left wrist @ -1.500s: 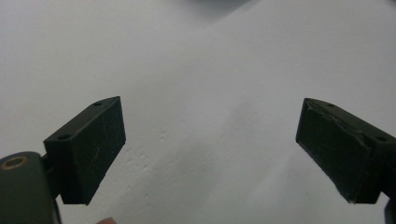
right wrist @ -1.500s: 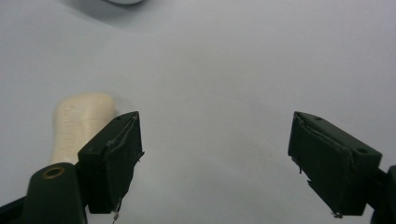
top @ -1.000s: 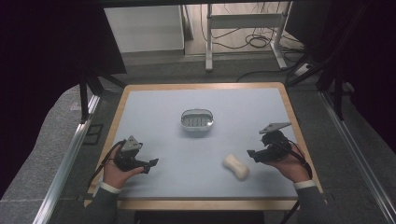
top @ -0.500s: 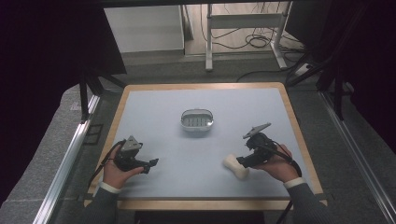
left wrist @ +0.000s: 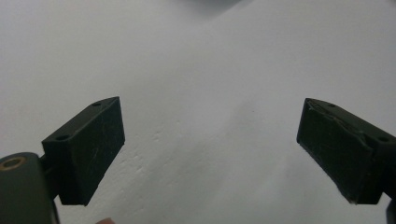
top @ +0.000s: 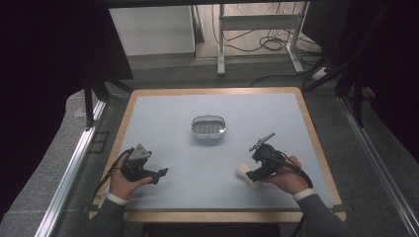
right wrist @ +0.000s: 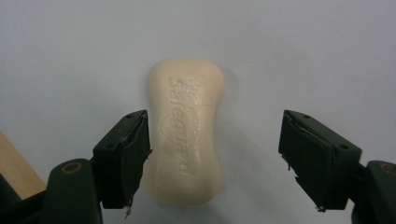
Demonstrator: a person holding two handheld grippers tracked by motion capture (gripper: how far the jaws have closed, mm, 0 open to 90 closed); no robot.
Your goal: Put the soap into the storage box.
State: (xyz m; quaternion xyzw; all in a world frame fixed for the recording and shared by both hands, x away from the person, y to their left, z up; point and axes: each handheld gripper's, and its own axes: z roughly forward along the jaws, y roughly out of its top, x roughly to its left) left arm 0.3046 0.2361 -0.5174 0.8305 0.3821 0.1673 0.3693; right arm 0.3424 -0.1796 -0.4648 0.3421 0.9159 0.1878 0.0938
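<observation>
Since the earlier frames, the right gripper (top: 253, 174) had been carried from the right edge of the frame inward and down onto the cream, waisted bar of soap (top: 247, 176), which had stayed in the lower right of the pale blue table top (top: 276, 113); the left gripper (top: 159, 174) had been kept in place at the lower left, held in the left hand (top: 123, 178). In the right gripper view the jaws were seen spread wide with the bar of soap (right wrist: 186, 130) between them, its embossed face up; one jaw was set against the bar's side and the other was well apart from it, so nothing was clamped. In the left gripper view the jaws were held wide apart over bare table top (left wrist: 201, 70); nothing was held. The small oval metal dish (top: 208, 127) was left at the centre of the high view, well apart from both grippers.
</observation>
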